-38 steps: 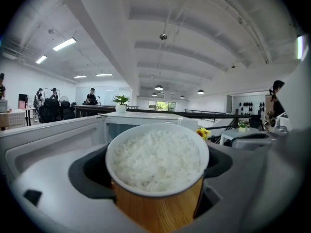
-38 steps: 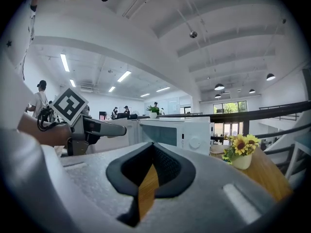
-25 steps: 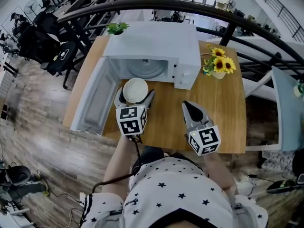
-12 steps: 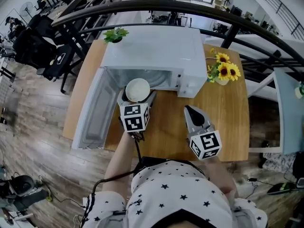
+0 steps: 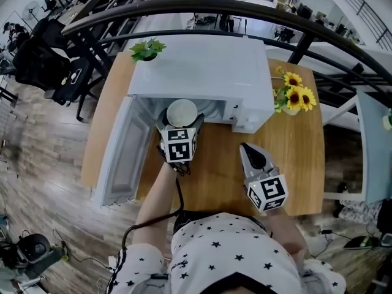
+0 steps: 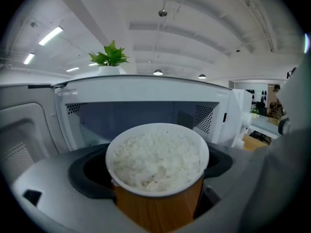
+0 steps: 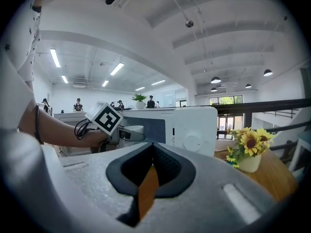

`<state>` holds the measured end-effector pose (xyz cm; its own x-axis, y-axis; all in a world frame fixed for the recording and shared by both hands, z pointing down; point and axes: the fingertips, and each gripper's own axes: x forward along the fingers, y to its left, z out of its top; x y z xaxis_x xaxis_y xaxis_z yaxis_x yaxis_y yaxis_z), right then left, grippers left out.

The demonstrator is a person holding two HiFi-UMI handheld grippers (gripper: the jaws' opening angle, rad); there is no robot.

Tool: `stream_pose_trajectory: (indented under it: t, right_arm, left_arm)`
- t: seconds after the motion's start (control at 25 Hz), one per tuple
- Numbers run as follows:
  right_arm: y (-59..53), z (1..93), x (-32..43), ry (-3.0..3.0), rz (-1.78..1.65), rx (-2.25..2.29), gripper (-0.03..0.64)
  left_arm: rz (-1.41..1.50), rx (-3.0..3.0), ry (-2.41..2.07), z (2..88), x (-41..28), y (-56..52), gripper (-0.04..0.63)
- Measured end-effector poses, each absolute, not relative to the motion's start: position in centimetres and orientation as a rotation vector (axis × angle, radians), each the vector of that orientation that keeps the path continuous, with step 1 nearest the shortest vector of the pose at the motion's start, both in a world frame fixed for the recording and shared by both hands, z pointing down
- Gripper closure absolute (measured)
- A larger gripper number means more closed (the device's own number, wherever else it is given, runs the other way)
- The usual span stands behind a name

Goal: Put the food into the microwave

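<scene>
- Movement toward the microwave has been made over the last second: the bowl of rice has been carried from above the table up to the mouth of the cavity.
- The bowl is clamped at its sides by the left gripper, whose jaws are spread just as wide as the bowl; in the left gripper view the cavity is seen directly behind the bowl's rim.
- The door is swung fully open to the left, so the way in is unobstructed.
- The right gripper has been kept above the table, its jaws pressed together on nothing.
- The bowl is judged not yet set down; a short push inward and a release appear to be what is left.
</scene>
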<state>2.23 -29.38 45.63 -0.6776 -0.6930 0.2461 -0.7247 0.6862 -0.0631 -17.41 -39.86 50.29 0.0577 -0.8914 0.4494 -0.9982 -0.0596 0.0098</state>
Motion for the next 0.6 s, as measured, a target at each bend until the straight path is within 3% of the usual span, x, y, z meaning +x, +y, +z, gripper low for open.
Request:
stream_pose_trajectory:
  t: [0.6]
  right_arm:
    - [-30.4, 48.3, 1.4, -2.644, 0.291, 1.096, 0.612]
  left_arm:
    - [0.58, 2.025, -1.883, 53.1, -18.2, -45.2, 0.086]
